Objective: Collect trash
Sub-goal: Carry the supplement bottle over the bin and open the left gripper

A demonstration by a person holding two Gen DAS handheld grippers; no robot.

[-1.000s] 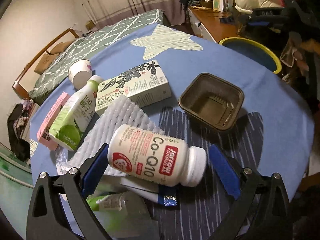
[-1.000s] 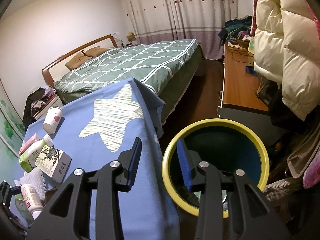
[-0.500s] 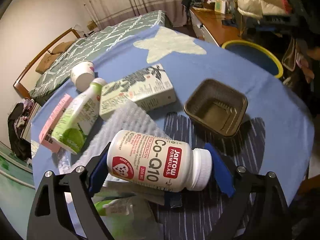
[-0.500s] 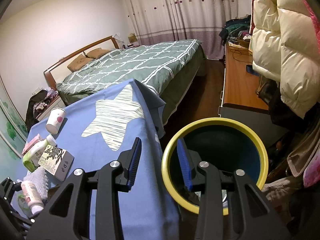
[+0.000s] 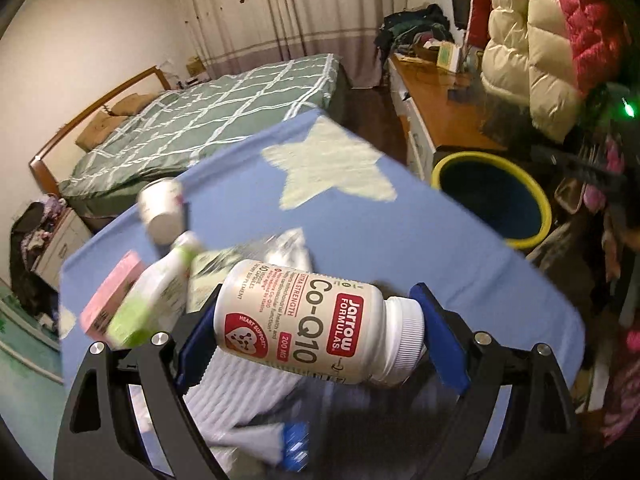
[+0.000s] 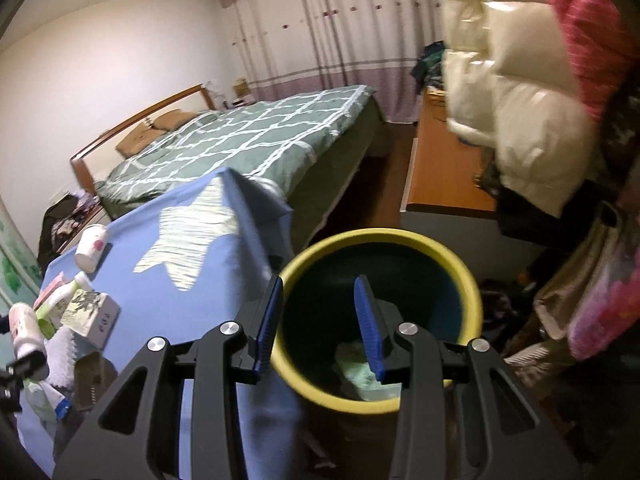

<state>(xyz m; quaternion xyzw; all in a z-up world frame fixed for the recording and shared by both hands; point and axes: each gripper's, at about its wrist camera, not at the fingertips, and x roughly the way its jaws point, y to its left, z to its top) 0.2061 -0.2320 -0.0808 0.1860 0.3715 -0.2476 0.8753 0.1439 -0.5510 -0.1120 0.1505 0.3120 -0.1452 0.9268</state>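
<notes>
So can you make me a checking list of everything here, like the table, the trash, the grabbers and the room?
Surface: table under a blue cloth with a pale star.
Job's things: white Co-Q10 bottle lying sideways; yellow-rimmed bin beside the table, some trash inside.
Clutter: paper cup, green bottle, printed carton, pink box, white foam sheet.
Grippers: left gripper clamps the bottle end to end; right gripper empty, over the bin.
Cables: nothing seen.
Surroundings: bed, curtains, desk, puffy jackets.

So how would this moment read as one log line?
left gripper: shut on bottle, off the table | right gripper: open, empty, over bin
</notes>
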